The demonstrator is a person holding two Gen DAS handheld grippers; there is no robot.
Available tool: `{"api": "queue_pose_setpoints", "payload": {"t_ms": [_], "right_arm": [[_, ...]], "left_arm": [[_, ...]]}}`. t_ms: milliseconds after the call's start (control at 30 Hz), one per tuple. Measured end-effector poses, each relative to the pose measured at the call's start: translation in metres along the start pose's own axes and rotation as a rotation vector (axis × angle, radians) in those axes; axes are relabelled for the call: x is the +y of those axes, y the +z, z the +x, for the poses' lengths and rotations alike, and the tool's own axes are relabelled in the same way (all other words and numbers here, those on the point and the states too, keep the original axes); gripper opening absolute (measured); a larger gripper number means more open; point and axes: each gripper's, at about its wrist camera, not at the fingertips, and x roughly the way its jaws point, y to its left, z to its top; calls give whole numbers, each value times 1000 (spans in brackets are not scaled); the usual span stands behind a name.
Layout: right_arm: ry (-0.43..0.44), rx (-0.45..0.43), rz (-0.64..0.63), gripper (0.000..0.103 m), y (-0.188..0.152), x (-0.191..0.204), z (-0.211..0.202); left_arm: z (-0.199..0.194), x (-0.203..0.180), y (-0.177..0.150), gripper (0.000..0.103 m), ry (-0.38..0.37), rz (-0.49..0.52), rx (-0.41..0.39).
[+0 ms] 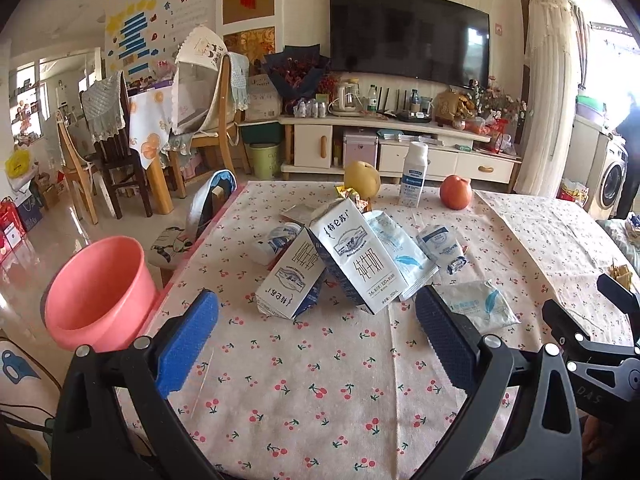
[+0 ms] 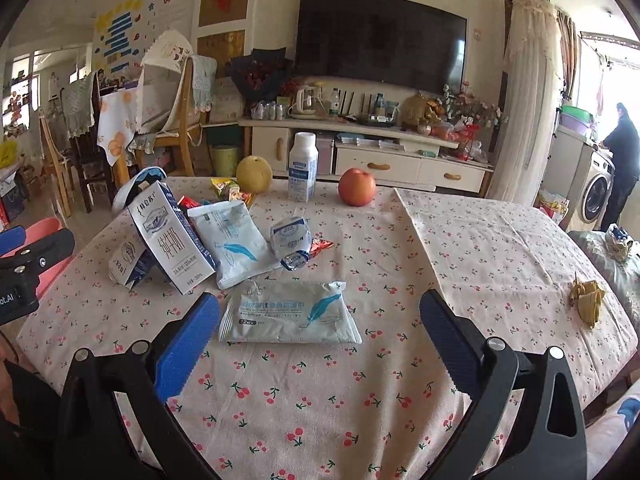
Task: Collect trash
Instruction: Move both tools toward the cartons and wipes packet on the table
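Spread wide and empty, the right gripper [image 2: 318, 344] is held low over the cherry-print tablecloth [image 2: 460, 240], a flat wipes packet [image 2: 290, 312] being framed between its blue pads [image 2: 186, 352]. At eleven o'clock from that packet are seen two milk cartons [image 2: 170, 236], a second wipes packet [image 2: 232, 240] and a crushed pouch [image 2: 290, 238], with a pear [image 2: 254, 174], a white bottle [image 2: 303, 168] and an apple [image 2: 357, 186] lined up towards twelve and a banana peel [image 2: 586, 300] lying well apart at three. The left gripper [image 1: 316, 340] is likewise held open and empty before the cartons, a pink bucket [image 1: 96, 292] being placed off the table edge at nine o'clock.
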Motion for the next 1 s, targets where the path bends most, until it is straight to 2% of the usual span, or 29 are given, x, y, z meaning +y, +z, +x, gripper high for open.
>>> {"api": "queue_pose_setpoints", "payload": {"t_ms": [467,1000], "right_arm": [[-15,-87,-7,99,0,3,-26],[-26,-106,19,99,-1,-10,-28]], "left_arm": [[-41,7,10,99,-28,-20,-94],[-41,1,8,99,-19,-13,-98]]}}
